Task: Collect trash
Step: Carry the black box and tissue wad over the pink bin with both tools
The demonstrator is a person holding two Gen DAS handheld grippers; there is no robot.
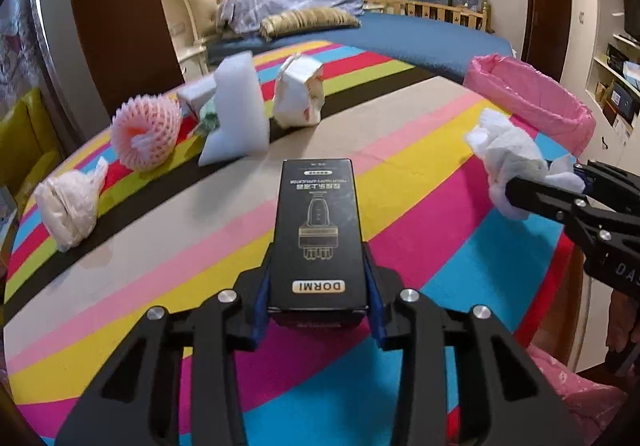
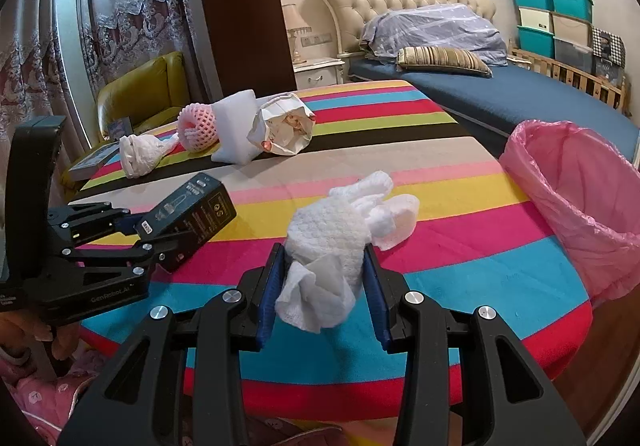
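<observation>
left gripper (image 1: 318,310) clamping black box (image 1: 318,222) above counter (image 1: 460,246); right gripper (image 2: 324,282) pinching tissue wad (image 2: 336,242) | risk: loose tissue slipping before reaching pink-lined bin (image 2: 576,198); box tipping out

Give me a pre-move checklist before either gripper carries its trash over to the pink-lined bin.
1. Left gripper shut on the black box, blue pads against both its sides: ok.
2. Right gripper shut on the white tissue wad: ok, though loose folds hang below the pads.
3. Pink-lined bin mouth open and facing up: ok.
4. Room inside the bin: cannot tell, its bottom is hidden.
5. Path from the tissue wad across the striped cloth to the bin free of objects: ok.
6. Trash left by the far edge, the foam net, foam block, paper bag and tied plastic bag: not ok, uncollected.
</observation>
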